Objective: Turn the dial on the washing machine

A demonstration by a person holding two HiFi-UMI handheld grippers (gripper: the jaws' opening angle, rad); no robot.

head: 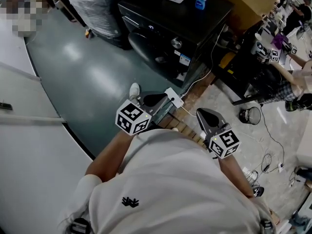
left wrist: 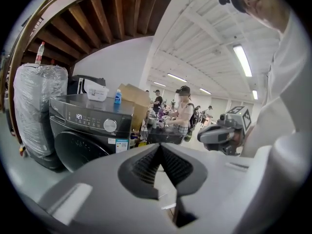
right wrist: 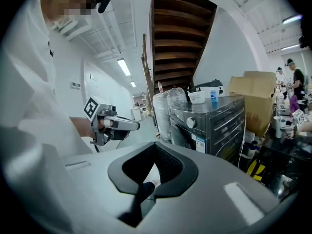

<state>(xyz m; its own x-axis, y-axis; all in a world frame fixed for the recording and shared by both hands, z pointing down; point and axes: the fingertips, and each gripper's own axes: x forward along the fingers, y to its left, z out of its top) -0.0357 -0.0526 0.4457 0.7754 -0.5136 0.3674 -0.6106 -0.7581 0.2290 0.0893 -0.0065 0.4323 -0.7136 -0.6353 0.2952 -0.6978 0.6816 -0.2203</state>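
A: Where's the dial [head: 176, 43]?
B: On the washer's [head: 161, 14] front, far ahead, well apart from both grippers.
A: And the fingers?
B: Left gripper [head: 157, 99] pinched together, empty. Right gripper [head: 205, 115] likewise, near the person's chest.

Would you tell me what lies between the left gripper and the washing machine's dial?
Only bare green floor separates left gripper from dial, as the head view shows.
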